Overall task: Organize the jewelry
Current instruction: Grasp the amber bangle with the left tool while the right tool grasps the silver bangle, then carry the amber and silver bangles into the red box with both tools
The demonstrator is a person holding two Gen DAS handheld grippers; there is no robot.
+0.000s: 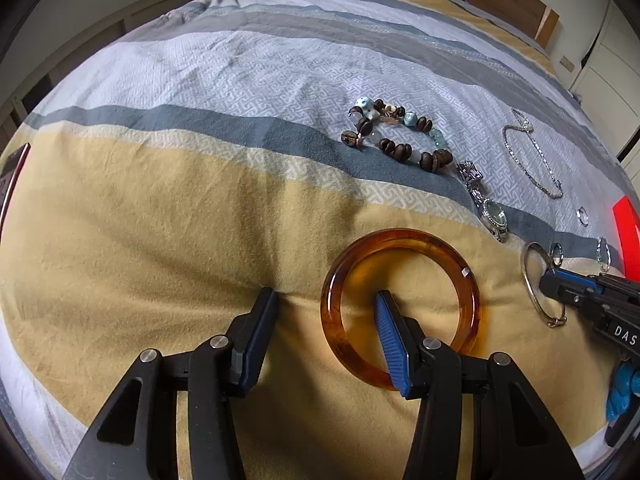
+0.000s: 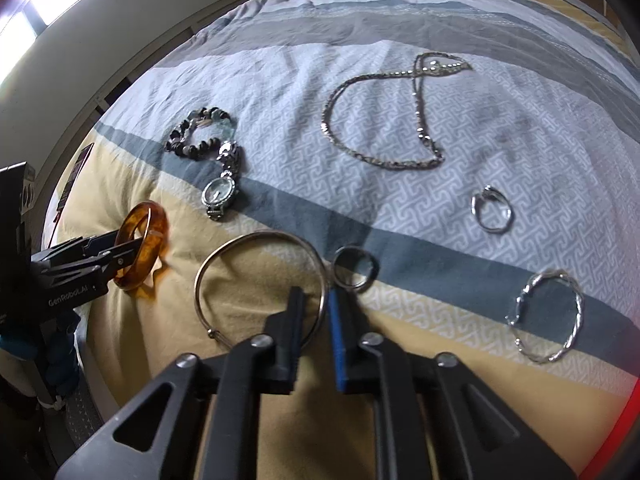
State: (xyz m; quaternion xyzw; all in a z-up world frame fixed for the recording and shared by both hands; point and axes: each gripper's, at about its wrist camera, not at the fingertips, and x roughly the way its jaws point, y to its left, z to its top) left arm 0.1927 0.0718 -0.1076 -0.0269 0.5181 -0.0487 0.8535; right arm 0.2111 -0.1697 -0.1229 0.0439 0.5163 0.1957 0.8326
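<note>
We work over a striped bedspread where the jewelry lies spread out, a pair of tongs in each hand. Our left gripper stands about half open over the amber bangle, one finger inside the ring and the other outside its left rim; from the right-hand view the bangle looks tipped up on that finger, but we cannot tell whether the pads press on it. Our right gripper is pinched nearly closed on the right side of the thin wire bangle, which lies on the yellow stripe just beside a small ring. The amber bangle is thick, glossy and translucent; we judge it stiff, smooth and likely slippery, best taken across its band. The wire bangle looks light and springy, a pale metal hoop with a small clasp at the near end, and should take a firm pinch on the wire itself. Farther back rest a beaded bracelet, a watch, a chain necklace, a second ring and a twisted silver hoop.
</note>
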